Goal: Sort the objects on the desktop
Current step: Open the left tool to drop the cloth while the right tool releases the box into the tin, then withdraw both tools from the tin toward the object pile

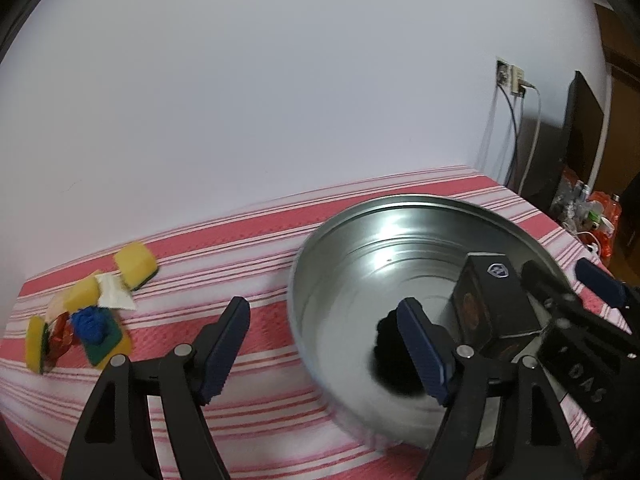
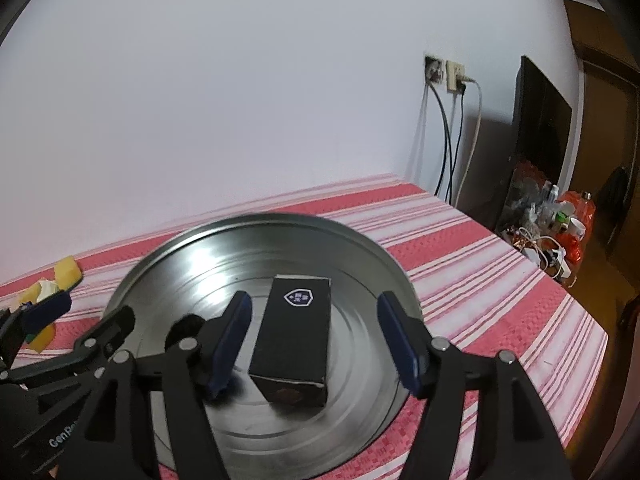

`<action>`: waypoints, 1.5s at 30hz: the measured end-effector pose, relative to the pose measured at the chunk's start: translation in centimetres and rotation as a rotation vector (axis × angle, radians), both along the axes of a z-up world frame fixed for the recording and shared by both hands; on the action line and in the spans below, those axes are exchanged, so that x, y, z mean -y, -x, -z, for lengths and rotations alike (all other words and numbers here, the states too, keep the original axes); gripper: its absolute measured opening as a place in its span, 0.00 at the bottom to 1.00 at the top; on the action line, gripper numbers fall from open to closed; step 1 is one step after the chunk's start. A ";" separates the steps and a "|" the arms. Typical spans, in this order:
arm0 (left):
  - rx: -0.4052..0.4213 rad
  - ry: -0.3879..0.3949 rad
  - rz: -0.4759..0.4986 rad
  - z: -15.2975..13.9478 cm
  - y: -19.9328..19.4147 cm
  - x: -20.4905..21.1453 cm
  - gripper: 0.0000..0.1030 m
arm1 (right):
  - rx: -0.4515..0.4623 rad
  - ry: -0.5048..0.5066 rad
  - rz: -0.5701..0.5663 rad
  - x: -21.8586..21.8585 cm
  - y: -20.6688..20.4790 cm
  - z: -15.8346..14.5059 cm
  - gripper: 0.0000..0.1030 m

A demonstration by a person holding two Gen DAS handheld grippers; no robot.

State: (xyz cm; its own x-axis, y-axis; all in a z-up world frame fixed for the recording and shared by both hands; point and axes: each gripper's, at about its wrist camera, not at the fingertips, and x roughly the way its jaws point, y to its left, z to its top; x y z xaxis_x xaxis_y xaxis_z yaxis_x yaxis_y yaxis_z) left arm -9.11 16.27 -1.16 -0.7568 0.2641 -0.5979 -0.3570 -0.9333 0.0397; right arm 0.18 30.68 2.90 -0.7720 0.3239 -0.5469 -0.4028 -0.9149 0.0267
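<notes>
Both grippers (image 1: 324, 344) (image 2: 316, 340) gape, the right around, perhaps touching, the black box (image 2: 294, 336).

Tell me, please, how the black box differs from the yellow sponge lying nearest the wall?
The black box lies inside the metal basin, between the open right gripper's fingers; the yellow sponge lies on the striped cloth, outside the basin. The box is dark with sharp edges and a shield logo; the sponge is bright yellow with rounded corners and a dark green layer. Neither is gripped.
</notes>
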 end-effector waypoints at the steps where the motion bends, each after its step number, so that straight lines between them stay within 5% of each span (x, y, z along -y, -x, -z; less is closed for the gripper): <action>1: 0.000 0.002 -0.011 0.0 -0.1 0.4 0.76 | -0.006 0.008 0.000 0.2 -0.2 0.0 0.67; 45: 0.029 -0.010 -0.236 -0.4 -2.3 13.9 0.76 | -0.038 -0.007 -0.236 14.2 -1.3 -0.6 0.67</action>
State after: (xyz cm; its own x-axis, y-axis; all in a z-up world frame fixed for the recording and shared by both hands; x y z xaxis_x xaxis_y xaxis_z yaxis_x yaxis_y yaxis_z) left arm -6.86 2.37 -0.72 -0.7807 0.0879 -0.6186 -0.1301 -0.9912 0.0233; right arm 1.49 16.47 3.54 -0.8467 0.1355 -0.5145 -0.1762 -0.9839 0.0308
